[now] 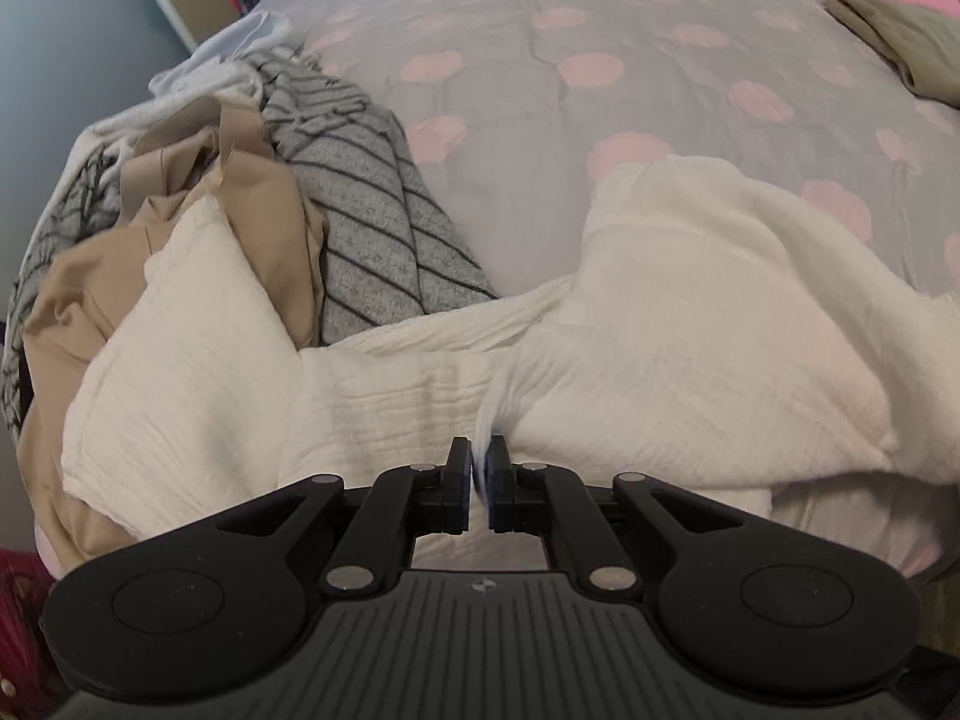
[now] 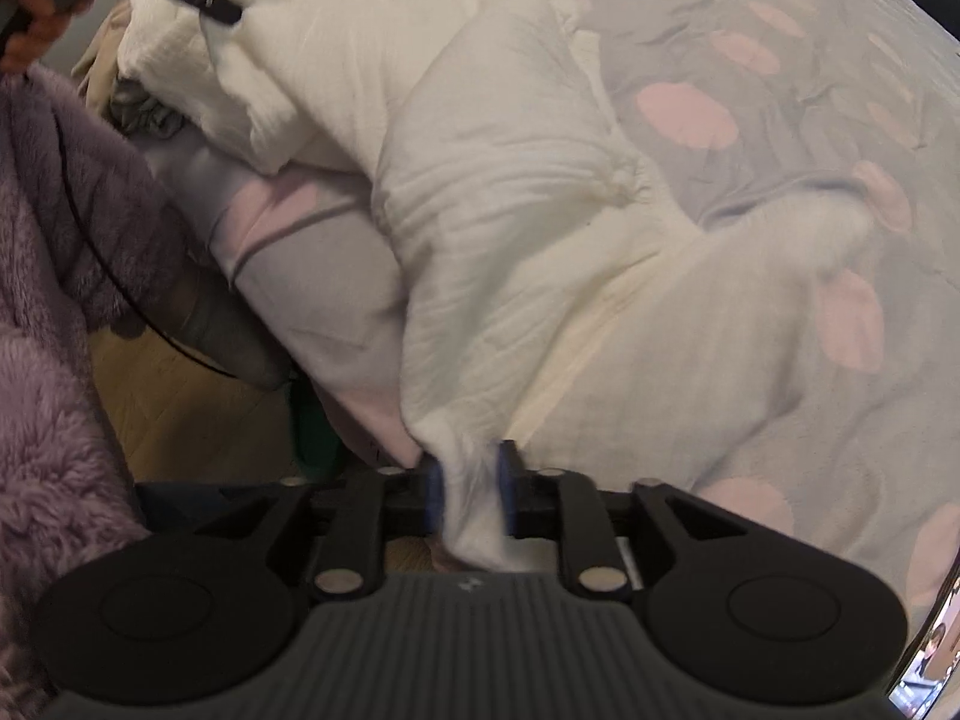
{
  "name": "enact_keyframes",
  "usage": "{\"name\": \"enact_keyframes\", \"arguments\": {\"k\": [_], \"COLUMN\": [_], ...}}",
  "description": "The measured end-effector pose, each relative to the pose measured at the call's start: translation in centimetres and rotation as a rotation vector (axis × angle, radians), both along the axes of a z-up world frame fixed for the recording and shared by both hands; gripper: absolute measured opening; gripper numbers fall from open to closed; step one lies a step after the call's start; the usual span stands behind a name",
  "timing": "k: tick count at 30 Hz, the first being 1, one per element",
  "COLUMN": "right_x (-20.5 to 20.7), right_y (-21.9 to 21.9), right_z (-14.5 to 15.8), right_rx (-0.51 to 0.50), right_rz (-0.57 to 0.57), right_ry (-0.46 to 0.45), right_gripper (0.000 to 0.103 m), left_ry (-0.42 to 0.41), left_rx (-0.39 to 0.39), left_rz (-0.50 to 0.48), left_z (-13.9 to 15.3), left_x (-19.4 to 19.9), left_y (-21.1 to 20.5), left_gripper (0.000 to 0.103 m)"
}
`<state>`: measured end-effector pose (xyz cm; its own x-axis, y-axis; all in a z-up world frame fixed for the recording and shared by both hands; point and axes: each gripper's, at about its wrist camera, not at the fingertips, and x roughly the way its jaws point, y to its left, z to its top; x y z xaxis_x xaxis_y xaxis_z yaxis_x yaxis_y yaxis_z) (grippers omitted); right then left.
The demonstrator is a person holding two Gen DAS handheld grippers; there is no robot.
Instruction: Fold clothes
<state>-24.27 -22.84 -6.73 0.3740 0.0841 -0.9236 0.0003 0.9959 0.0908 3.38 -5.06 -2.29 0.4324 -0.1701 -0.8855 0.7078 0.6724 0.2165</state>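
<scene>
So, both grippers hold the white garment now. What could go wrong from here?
1. The left gripper pinches only a thin edge of the white garment; a strong pull may slip it free.
2. One end of the garment lies on the beige garment in the pile beside the striped grey garment; lifting could drag that along.
3. The right gripper holds its bunch at the edge of the bed; if released, the cloth may slide to the floor.

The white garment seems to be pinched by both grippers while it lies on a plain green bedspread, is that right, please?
Not quite: the bedspread is grey with pink flowers, as the left wrist view shows. The white garment is indeed pinched by both the left gripper and right gripper.
</scene>
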Motion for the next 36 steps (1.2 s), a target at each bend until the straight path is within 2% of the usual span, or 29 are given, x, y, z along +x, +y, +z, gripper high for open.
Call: {"name": "enact_keyframes", "arguments": {"k": [3, 6, 9, 11, 13, 14, 15, 17, 20, 24, 29, 31, 33, 36], "right_x": [-0.1, -0.3, -0.7, -1.1, -1.4, -1.5, -1.5, -1.3, -0.2, 0.6, 1.4, 1.9, 2.4, 2.7], "right_y": [0.3, 0.6, 0.6, 0.7, 0.6, 0.5, 0.4, 0.0, -0.8, -1.9, -2.6, -3.2, -3.9, -5.8], "right_z": [0.8, 2.1, 3.5, 4.6, 5.8, 6.4, 7.0, 8.0, 8.6, 8.0, 7.4, 7.2, 6.7, 6.0], "right_rx": [-0.007, -0.016, -0.041, -0.073, -0.116, -0.138, -0.157, -0.180, -0.211, -0.232, -0.193, -0.152, -0.163, -0.150], "right_rz": [0.000, -0.005, -0.007, 0.009, 0.026, 0.029, 0.030, 0.021, -0.065, -0.156, -0.095, -0.059, -0.064, -0.125], "right_ry": [-0.032, -0.088, -0.163, -0.221, -0.308, -0.355, -0.396, -0.440, -0.427, -0.452, -0.507, -0.480, -0.416, -0.356], "right_gripper": [0.037, 0.041, 0.041, 0.041, 0.052, 0.072, 0.082, 0.082, 0.092, 0.092, 0.092, 0.092, 0.092, 0.092], "left_ry": [0.000, -0.001, 0.017, 0.014, -0.001, -0.007, -0.011, -0.017, -0.018, -0.021, -0.006, -0.019, -0.032, -0.023], "left_rx": [-0.057, -0.118, -0.167, -0.185, -0.212, -0.228, -0.246, -0.281, -0.316, -0.319, -0.304, -0.288, -0.266, -0.262], "left_rz": [-0.033, -0.068, -0.094, -0.110, -0.130, -0.137, -0.142, -0.150, -0.182, -0.264, -0.376, -0.413, -0.441, -0.463], "left_z": [1.0, 2.1, 2.8, 3.0, 3.3, 3.4, 3.6, 3.8, 4.0, 4.0, 3.4, 3.1, 2.7, 1.9], "left_x": [-0.5, -1.1, -1.4, -1.6, -1.9, -1.9, -1.9, -1.9, -1.8, -2.2, -3.0, -3.3, -3.3, -2.8], "left_y": [0.0, -0.2, -0.6, -1.0, -1.4, -1.6, -1.7, -2.2, -3.3, -5.5, -8.8, -10.1, -11.4, -12.9], "left_gripper": [0.018, 0.023, 0.030, 0.030, 0.030, 0.030, 0.030, 0.030, 0.030, 0.030, 0.030, 0.031, 0.041, 0.049]}}
